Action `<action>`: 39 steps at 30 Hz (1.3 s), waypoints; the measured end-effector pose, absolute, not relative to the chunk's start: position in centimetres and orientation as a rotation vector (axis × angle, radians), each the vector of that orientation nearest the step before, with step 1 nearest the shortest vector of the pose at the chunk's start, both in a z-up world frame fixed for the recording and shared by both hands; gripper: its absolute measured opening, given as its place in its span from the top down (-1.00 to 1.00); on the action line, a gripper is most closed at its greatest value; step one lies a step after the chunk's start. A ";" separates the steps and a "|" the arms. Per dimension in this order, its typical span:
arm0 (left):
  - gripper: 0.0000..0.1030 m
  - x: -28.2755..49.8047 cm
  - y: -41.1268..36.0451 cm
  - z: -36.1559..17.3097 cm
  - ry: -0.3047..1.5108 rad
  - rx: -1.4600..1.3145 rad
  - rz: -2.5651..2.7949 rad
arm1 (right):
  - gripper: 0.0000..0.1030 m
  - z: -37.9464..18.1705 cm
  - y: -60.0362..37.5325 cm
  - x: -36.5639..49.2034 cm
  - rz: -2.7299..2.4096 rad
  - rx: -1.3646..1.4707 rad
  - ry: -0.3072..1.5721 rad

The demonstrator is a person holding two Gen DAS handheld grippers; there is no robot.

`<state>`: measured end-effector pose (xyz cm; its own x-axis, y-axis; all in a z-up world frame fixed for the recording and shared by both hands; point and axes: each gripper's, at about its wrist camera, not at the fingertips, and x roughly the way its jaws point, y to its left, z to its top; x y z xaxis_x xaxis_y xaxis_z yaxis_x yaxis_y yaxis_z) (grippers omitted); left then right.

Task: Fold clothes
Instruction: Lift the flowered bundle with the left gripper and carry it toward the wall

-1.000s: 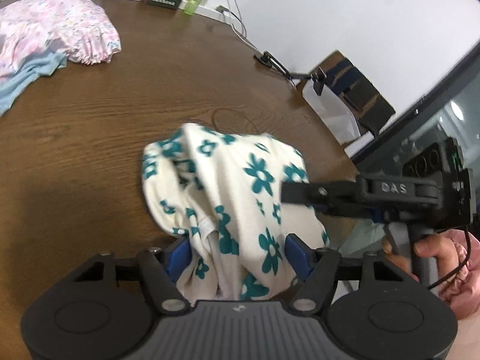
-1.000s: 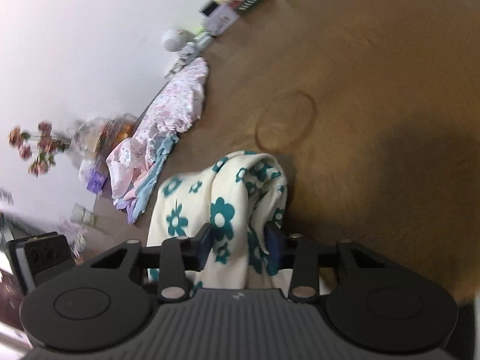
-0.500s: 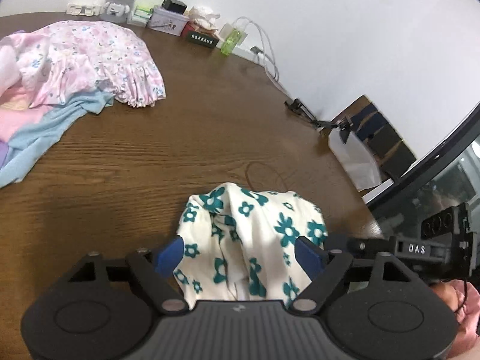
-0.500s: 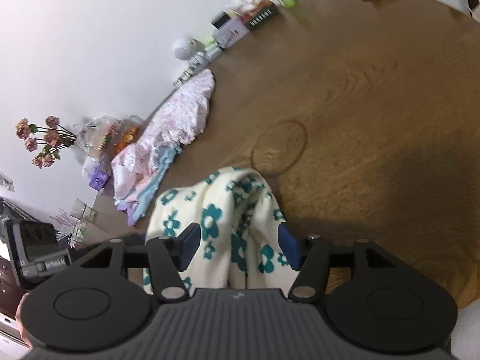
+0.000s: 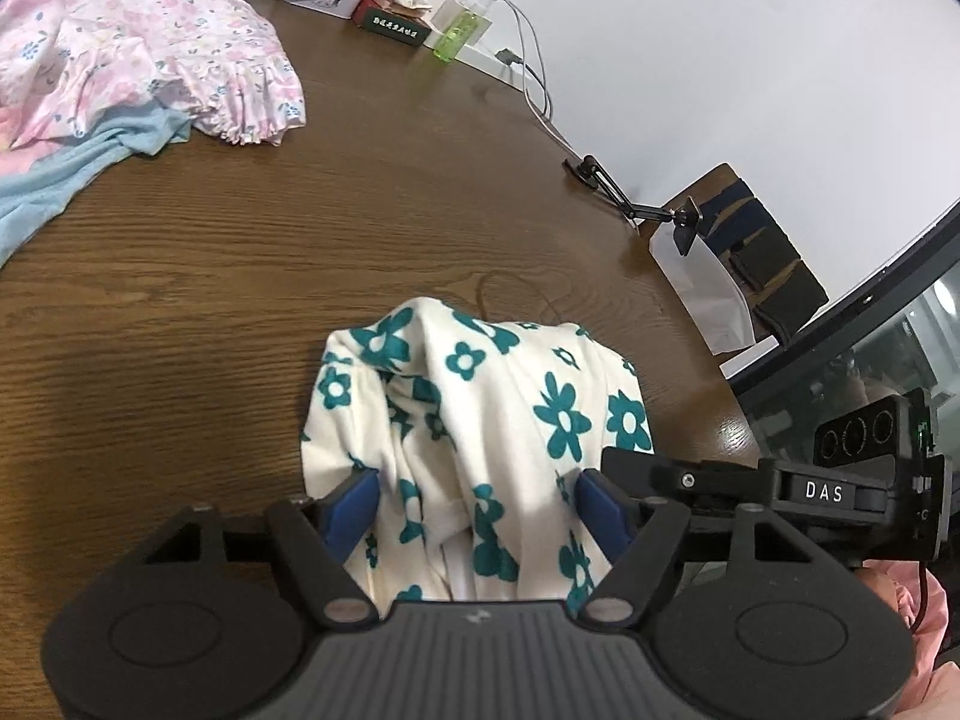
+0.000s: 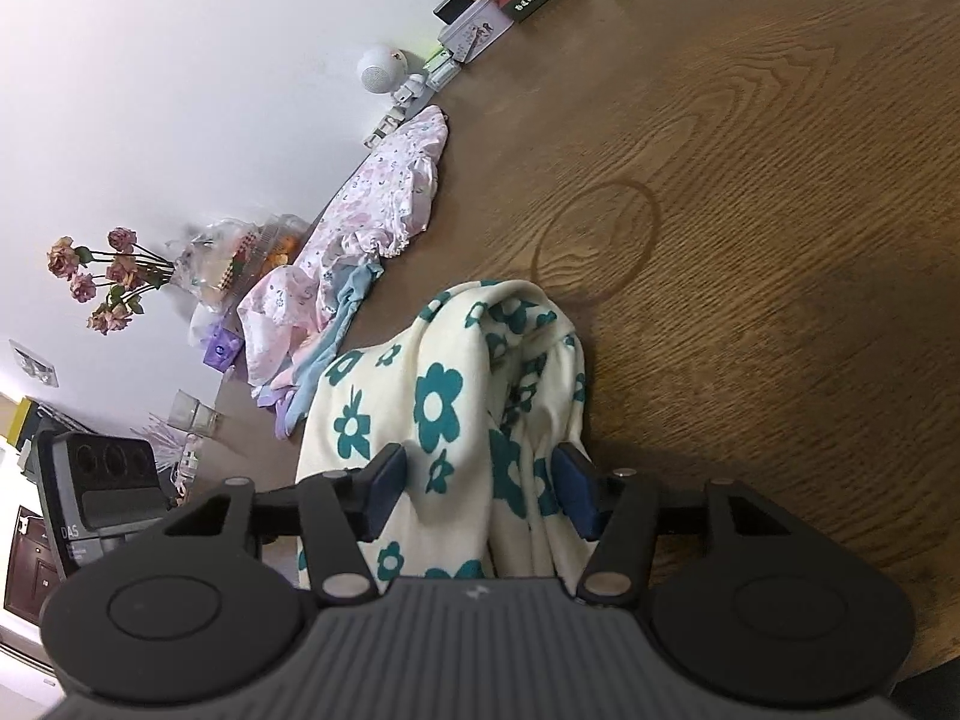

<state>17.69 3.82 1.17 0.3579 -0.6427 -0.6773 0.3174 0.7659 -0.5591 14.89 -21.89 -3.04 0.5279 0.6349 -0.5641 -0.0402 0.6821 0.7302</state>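
Observation:
A cream garment with teal flowers (image 5: 480,414) lies bunched on the brown wooden table (image 5: 240,276). My left gripper (image 5: 477,510) is open, its blue pads spread on either side of the near part of the cloth. My right gripper (image 6: 483,489) is also open, pads apart around the same garment (image 6: 444,402). The cloth runs between both pairs of pads and under the gripper bodies. The right gripper's body shows at the right of the left wrist view (image 5: 780,492). The left gripper's body shows in the right wrist view (image 6: 102,480).
A pile of pink floral and light blue clothes (image 5: 120,78) lies at the table's far left. Boxes, a green bottle (image 5: 459,36) and cables sit along the wall. A clamp arm (image 5: 630,198) and a chair (image 5: 756,252) stand past the right edge. Flowers (image 6: 96,282) stand by the pile.
Both grippers were closer on the garment a second ago and have opened wider. Both views pulled back, then settled over the cloth again.

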 end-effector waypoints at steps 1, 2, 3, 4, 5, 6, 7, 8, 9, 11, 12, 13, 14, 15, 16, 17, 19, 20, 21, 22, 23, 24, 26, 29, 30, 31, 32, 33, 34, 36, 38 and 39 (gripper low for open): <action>-0.38 17.7 4.0 1.2 1.033 -0.371 -0.634 | -0.09 -2.9 -22.1 14.9 0.445 0.721 0.933; -0.38 17.6 4.3 1.4 1.022 -0.372 -0.630 | -0.10 -2.6 -22.4 14.9 0.440 0.715 0.926; -0.38 17.5 4.6 1.7 1.009 -0.371 -0.627 | -0.11 -2.4 -22.6 14.8 0.436 0.708 0.918; -0.39 17.3 4.8 2.1 0.990 -0.365 -0.625 | -0.13 -2.2 -22.9 14.8 0.431 0.702 0.911; -0.43 17.2 5.0 2.5 0.968 -0.358 -0.622 | -0.21 -2.0 -23.2 14.8 0.426 0.695 0.903; -0.48 17.1 5.2 2.7 0.956 -0.351 -0.617 | -0.36 -1.7 -23.4 14.8 0.421 0.689 0.896; -0.50 17.1 5.3 2.7 0.956 -0.345 -0.606 | -0.40 -1.5 -23.7 14.7 0.416 0.683 0.889; -0.50 17.2 5.3 2.8 0.958 -0.339 -0.595 | -0.41 -1.4 -23.7 14.9 0.409 0.671 0.889; -0.51 17.3 5.3 2.5 0.969 -0.337 -0.588 | -0.41 -1.6 -23.6 15.1 0.407 0.663 0.899; -0.53 17.5 5.3 2.0 0.994 -0.337 -0.576 | -0.41 -1.9 -23.3 15.4 0.413 0.655 0.917; -0.53 17.6 5.3 1.7 1.006 -0.354 -0.581 | -0.41 -2.1 -23.2 15.5 0.421 0.655 0.922; -0.52 17.7 5.3 1.4 1.016 -0.375 -0.590 | -0.41 -2.4 -23.0 15.6 0.429 0.656 0.927; -0.50 17.7 5.3 1.2 1.019 -0.394 -0.600 | -0.40 -2.6 -22.9 15.6 0.438 0.664 0.930; -0.49 17.8 5.2 1.1 1.026 -0.411 -0.613 | -0.25 -2.7 -22.8 15.6 0.446 0.675 0.933; -0.45 17.8 5.1 0.9 1.035 -0.430 -0.627 | -0.12 -3.0 -22.6 15.6 0.455 0.699 0.944; -0.40 17.7 4.8 0.9 1.034 -0.429 -0.629 | 0.04 -3.4 -22.5 15.6 0.463 0.726 0.958; -0.36 17.3 4.1 0.9 1.022 -0.409 -0.627 | 0.11 -3.7 -22.2 15.5 0.472 0.744 0.963; -0.33 17.2 3.9 0.9 1.015 -0.407 -0.625 | 0.15 -3.8 -22.0 15.4 0.476 0.750 0.964; -0.31 17.1 3.7 0.9 1.009 -0.407 -0.624 | 0.17 -3.8 -21.9 15.4 0.480 0.750 0.963; -0.29 17.0 3.5 0.8 1.003 -0.407 -0.623 | 0.18 -3.9 -21.8 15.3 0.482 0.752 0.962; -0.25 16.8 3.5 0.8 0.997 -0.411 -0.621 | 0.20 -3.9 -21.8 15.3 0.484 0.756 0.960; -0.23 16.8 3.5 0.7 0.992 -0.419 -0.620 | 0.22 -4.0 -21.8 15.3 0.486 0.761 0.958; -0.14 16.8 3.8 0.4 0.982 -0.438 -0.619 | 0.25 -4.1 -21.8 15.3 0.490 0.767 0.952; -0.05 16.6 4.5 0.0 0.967 -0.471 -0.621 | 0.28 -4.3 -21.9 15.2 0.496 0.774 0.941; -0.05 16.6 4.7 -0.1 0.962 -0.479 -0.620 | 0.28 -4.3 -21.9 15.1 0.496 0.766 0.937; -0.07 16.5 4.8 -0.1 0.957 -0.487 -0.619 | 0.28 -4.1 -21.9 15.1 0.496 0.755 0.934; -0.11 16.4 4.9 0.0 0.952 -0.480 -0.612 | 0.23 -4.0 -21.9 15.0 0.495 0.743 0.930; -0.18 16.2 4.8 0.2 0.946 -0.463 -0.605 | 0.13 -3.9 -21.9 14.9 0.495 0.732 0.926; -0.23 16.1 4.8 0.4 0.940 -0.443 -0.597 | 0.07 -3.8 -21.9 14.9 0.494 0.720 0.922; -0.38 15.9 4.7 0.8 0.924 -0.400 -0.581 | -0.05 -3.4 -21.8 14.6 0.495 0.667 0.906; -0.44 15.7 4.6 1.0 0.904 -0.362 -0.569 | -0.08 -3.3 -21.8 14.5 0.502 0.639 0.889; -0.44 15.6 4.6 0.9 0.897 -0.355 -0.569 | -0.08 -3.4 -21.8 14.4 0.509 0.638 0.882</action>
<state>15.55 4.61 0.93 0.4922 -0.6006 -0.6301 0.3144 0.7976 -0.5147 14.43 -21.83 -3.36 0.5405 0.6444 -0.5409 -0.1460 0.7049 0.6941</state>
